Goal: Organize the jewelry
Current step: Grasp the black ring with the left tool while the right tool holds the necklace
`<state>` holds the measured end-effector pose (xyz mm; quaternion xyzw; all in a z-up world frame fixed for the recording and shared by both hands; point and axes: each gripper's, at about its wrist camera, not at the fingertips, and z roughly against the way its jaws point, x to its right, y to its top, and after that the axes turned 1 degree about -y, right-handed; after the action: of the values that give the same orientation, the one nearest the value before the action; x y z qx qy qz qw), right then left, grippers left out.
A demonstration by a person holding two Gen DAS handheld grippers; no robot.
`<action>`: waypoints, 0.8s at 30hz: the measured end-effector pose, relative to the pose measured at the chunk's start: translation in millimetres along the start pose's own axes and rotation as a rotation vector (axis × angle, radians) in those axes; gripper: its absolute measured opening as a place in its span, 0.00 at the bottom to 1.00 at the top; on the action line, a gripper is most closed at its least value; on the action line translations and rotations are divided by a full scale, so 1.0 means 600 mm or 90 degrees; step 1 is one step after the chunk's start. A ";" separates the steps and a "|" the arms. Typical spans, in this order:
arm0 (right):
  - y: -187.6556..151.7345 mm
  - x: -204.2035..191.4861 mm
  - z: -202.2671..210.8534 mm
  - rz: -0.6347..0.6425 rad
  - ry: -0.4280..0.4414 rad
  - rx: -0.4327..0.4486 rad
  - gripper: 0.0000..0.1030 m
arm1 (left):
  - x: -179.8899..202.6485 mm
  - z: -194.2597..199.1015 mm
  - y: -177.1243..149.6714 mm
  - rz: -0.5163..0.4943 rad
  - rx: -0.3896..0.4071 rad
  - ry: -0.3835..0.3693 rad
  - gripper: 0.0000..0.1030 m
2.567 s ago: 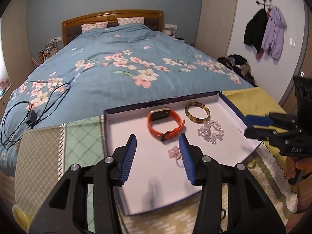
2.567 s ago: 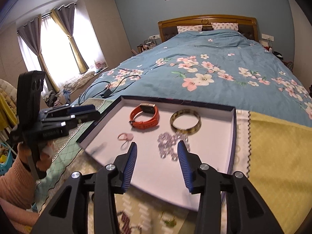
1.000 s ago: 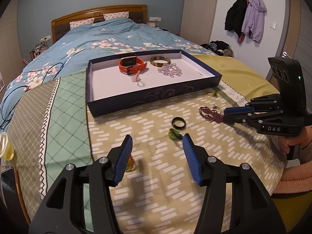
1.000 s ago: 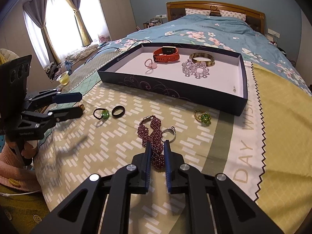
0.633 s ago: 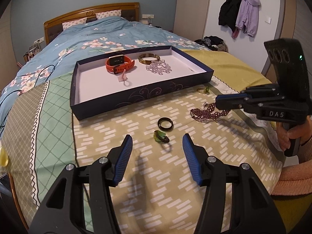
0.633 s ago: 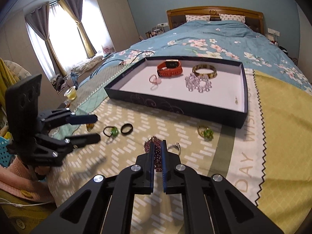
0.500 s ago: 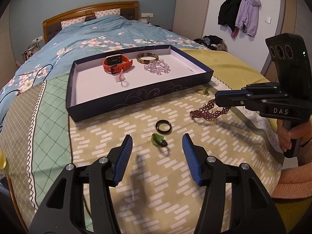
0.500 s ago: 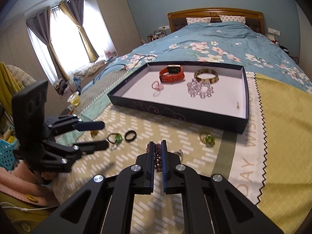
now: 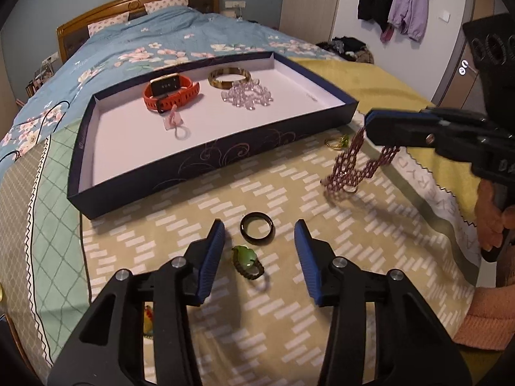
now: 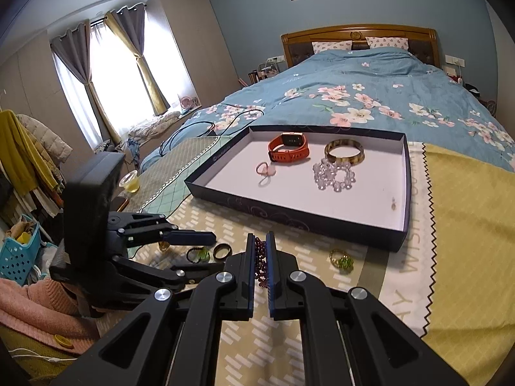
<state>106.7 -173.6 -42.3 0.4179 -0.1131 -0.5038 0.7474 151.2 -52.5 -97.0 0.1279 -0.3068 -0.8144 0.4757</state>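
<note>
Bedspread (image 9: 289,193), green ring (image 9: 246,262) between left gripper (image 9: 259,246)

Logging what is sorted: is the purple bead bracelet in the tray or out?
Out. The purple bead bracelet hangs from the shut right tool over the cloth, short of the tray.

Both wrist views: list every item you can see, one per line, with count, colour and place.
tray: 1, navy outside, white inside, on the bed
watch: 1, orange, in tray
bangle: 1, amber-brown, in tray
clear bead bracelet: 1, in tray
pink ring: 1, in tray
black ring: 1, on cloth
green stone rings: 2, on cloth
purple bead chain: 1, hanging from right hand-held gripper
left hand-held gripper: closing around a green ring
right hand-held gripper: shut on chain
</note>
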 end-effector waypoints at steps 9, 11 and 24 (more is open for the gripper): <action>0.012 0.003 -0.001 -0.004 0.010 0.009 0.05 | 0.002 -0.006 0.004 -0.005 0.000 0.014 0.22; 0.013 0.003 -0.001 -0.004 0.010 0.010 0.05 | 0.000 -0.005 0.005 -0.001 0.002 0.015 0.22; 0.050 0.015 0.012 0.004 0.005 0.042 0.05 | -0.009 0.050 0.036 0.007 0.069 0.008 0.22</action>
<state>126.3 -180.9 -17.8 0.4439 -0.1279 -0.4961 0.7352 153.7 -44.4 -60.7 0.1569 -0.3482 -0.7932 0.4742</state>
